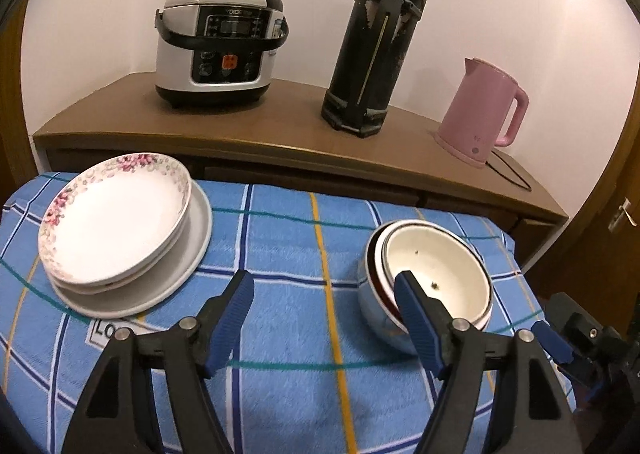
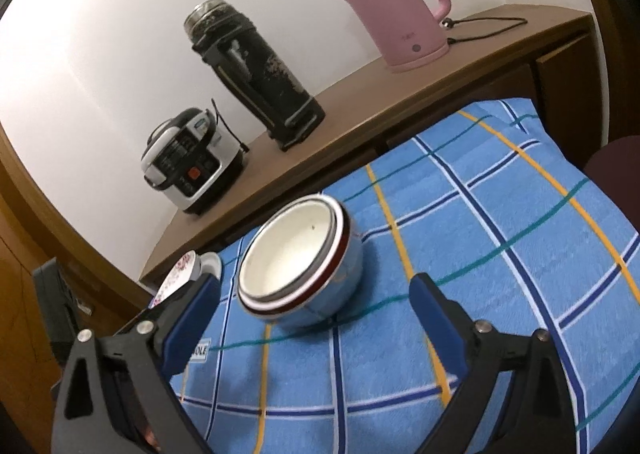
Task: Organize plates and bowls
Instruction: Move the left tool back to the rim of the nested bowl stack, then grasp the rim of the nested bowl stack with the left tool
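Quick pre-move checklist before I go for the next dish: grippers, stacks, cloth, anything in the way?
1. Left gripper open, nothing between its fingers: ok.
2. Right gripper open, nothing held: ok.
3. Stack of plates sits level on the blue checked cloth, floral plate on top: ok.
4. Nested bowls sit upright on the cloth, clear of the plates: ok.
5. Inner bowl clean: not ok, dark specks inside.
6. Any dishes left loose elsewhere: cannot tell, the near edge of the cloth is hidden behind the grippers.
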`<action>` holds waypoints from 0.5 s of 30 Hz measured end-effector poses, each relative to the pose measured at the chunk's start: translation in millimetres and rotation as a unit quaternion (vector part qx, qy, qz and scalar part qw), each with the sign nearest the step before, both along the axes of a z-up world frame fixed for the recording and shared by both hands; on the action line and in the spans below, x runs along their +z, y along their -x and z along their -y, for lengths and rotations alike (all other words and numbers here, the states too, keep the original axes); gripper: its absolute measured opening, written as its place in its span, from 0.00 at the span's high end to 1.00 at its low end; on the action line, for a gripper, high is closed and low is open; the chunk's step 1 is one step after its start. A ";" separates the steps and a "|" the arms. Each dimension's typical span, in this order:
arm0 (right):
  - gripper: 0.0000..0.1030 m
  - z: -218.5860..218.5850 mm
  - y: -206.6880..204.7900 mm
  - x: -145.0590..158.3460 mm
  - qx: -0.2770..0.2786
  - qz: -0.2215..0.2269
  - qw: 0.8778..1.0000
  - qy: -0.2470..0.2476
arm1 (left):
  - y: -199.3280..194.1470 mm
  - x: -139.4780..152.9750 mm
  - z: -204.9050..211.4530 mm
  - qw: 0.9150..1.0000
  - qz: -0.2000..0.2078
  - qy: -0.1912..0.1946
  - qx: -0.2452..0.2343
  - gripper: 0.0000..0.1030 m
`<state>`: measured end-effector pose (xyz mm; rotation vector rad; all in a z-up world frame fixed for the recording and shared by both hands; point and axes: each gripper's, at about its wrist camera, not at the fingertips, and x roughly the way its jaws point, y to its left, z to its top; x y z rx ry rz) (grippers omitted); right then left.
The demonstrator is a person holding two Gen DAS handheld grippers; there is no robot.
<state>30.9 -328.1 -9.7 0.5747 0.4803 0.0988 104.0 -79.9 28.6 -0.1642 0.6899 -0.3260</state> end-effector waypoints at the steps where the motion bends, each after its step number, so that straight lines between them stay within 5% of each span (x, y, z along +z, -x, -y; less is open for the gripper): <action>1: 0.06 1.8 -3.0 0.4 -0.001 0.002 1.000 -0.002 | -2.4 -0.4 1.9 1.000 0.001 -0.002 -0.002 0.28; 9: 0.07 4.3 -31.2 -3.3 -0.015 -0.002 1.000 0.019 | -23.1 -2.1 25.8 1.000 -0.002 -0.019 -0.019 0.28; 15: 0.29 2.4 -49.4 -10.0 -0.011 -0.009 1.000 0.026 | -33.2 -5.3 42.5 0.998 0.006 -0.043 -0.037 0.28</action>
